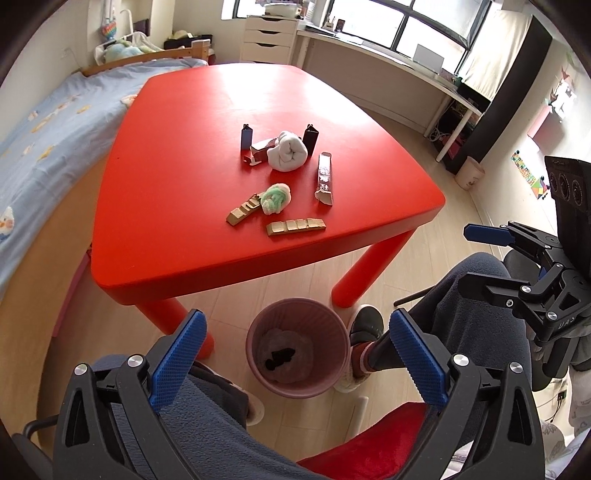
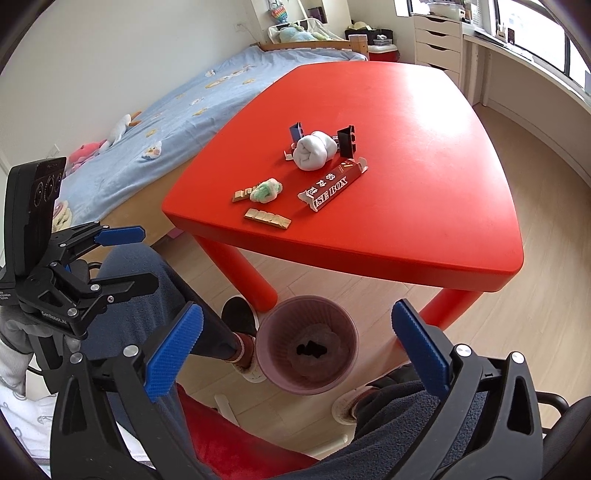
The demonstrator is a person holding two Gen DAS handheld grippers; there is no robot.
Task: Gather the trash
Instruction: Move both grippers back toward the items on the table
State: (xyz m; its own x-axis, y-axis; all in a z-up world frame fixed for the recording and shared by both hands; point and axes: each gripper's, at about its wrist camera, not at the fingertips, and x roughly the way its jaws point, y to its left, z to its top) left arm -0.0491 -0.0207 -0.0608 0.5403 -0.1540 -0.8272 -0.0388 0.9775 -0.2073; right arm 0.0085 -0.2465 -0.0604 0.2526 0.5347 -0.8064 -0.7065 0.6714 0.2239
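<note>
Trash lies in a cluster on the red table (image 1: 177,206) (image 2: 424,206): a white rolled cloth (image 1: 288,150) (image 2: 316,149), a green-white wad (image 1: 276,197) (image 2: 266,191), two gold strips (image 1: 296,226) (image 2: 267,218), a long dark red box (image 1: 324,179) (image 2: 330,186) and two small dark cartons (image 1: 246,137) (image 2: 346,140). A pink bin (image 1: 298,347) (image 2: 307,345) stands on the floor below the table's near edge. My left gripper (image 1: 295,362) (image 2: 125,258) and right gripper (image 2: 295,354) (image 1: 480,258) are open and empty, held above my lap, short of the table.
A bed (image 1: 44,140) runs along the table's left side. A desk (image 1: 388,55) and white drawers (image 1: 269,33) stand under the window behind. My legs and a red cushion (image 1: 369,443) fill the foreground. A small bin (image 1: 469,172) sits on the floor at right.
</note>
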